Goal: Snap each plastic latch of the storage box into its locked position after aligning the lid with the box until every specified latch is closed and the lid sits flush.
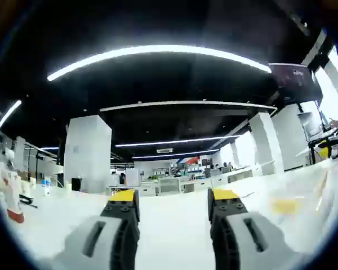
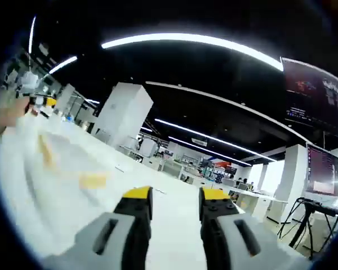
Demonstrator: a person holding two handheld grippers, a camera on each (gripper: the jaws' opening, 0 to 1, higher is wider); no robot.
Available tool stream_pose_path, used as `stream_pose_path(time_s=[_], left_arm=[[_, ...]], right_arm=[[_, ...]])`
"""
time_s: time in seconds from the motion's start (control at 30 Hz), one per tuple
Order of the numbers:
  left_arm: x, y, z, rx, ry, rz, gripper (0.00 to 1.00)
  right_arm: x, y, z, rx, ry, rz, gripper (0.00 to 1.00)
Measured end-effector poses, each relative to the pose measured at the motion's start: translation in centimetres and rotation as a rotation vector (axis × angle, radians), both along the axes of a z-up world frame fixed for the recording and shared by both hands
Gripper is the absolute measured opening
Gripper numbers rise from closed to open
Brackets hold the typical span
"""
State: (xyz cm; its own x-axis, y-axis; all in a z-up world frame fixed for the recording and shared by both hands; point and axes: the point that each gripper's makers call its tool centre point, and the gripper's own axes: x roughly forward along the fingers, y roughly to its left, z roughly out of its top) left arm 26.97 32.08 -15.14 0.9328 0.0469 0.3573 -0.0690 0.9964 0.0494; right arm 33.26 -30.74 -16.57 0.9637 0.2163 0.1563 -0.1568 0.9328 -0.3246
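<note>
Hovering with both hand-held grippers, left (image 1: 173, 203) and right (image 2: 175, 201), parted and empty; blurred translucent storage box (image 2: 62, 169) with yellow latch (image 2: 93, 180) looking light, stiff, slippery; pressing latches likely best.

both views low over white table (image 1: 174, 225), facing open office, ceiling lights shared

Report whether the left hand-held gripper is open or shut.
Open: the left hand-held gripper shows a clear gap between its yellow-tipped jaws, with nothing held.

Long ceiling light strips (image 1: 158, 53) glare against a dark ceiling. The white tabletop (image 1: 174, 225) is overexposed, nearly featureless. Fisheye bending curves the edges, where things smear into blur.
</note>
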Motion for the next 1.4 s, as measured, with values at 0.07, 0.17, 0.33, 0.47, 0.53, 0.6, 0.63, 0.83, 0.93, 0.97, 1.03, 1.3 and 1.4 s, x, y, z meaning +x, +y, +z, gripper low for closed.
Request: stream_pose_path(time_s=[0.07, 0.17, 0.33, 0.47, 0.53, 0.6, 0.63, 0.83, 0.93, 0.97, 1.03, 1.3, 1.4], left_arm=[[0.1, -0.1, 0.0, 0.002, 0.003, -0.004, 0.99], [0.1, -0.1, -0.1, 0.004, 0.006, -0.004, 0.99], [0.2, 0.1, -0.1, -0.002, 0.010, -0.001, 0.99], [0.2, 0.2, -0.1, -0.002, 0.011, 0.002, 0.99], [0.2, 0.2, -0.1, -0.001, 0.011, 0.001, 0.99], [0.1, -0.2, 0.1, -0.009, -0.002, -0.023, 0.99], [0.1, -0.3, 0.2, -0.010, -0.004, -0.029, 0.99], [0.2, -0.2, 0.0, 0.021, 0.012, 0.004, 0.99], [0.3, -0.6, 0.2, 0.007, -0.005, -0.019, 0.99], [0.5, -0.8, 0.2, 0.001, -0.002, -0.029, 0.99], [0.9, -1.2, -0.2, 0.010, 0.023, -0.034, 0.98], [0.4, -1.6, 1.1, 0.016, 0.005, -0.036, 0.97], [0.2, -2.1, 1.8, 0.023, -0.006, -0.049, 0.97]], right_arm=[[0.0, 0.0, -0.1, 0.000, 0.006, -0.001, 0.48], [0.1, 0.0, -0.2, 0.000, 0.012, -0.001, 0.48], [0.2, 0.1, -0.3, -0.003, 0.017, -0.003, 0.48], [0.1, 0.2, -0.3, -0.003, 0.014, -0.004, 0.47], [0.1, 0.2, -0.3, -0.004, 0.015, -0.006, 0.47], [0.1, 0.1, -0.4, -0.007, 0.023, -0.010, 0.47], [0.1, 0.1, -0.4, -0.008, 0.025, -0.014, 0.47], [-0.3, -0.2, 0.0, -0.003, 0.006, -0.021, 0.46], [-0.4, -0.6, 0.3, 0.004, -0.004, -0.031, 0.44], [-0.6, -0.9, 0.4, 0.006, -0.011, -0.041, 0.44], [-0.7, -1.2, 0.7, 0.013, -0.020, -0.050, 0.44], [-0.9, -1.3, 1.1, 0.024, -0.039, -0.048, 0.43], [-1.0, -1.5, 1.3, 0.020, -0.051, -0.060, 0.42]])
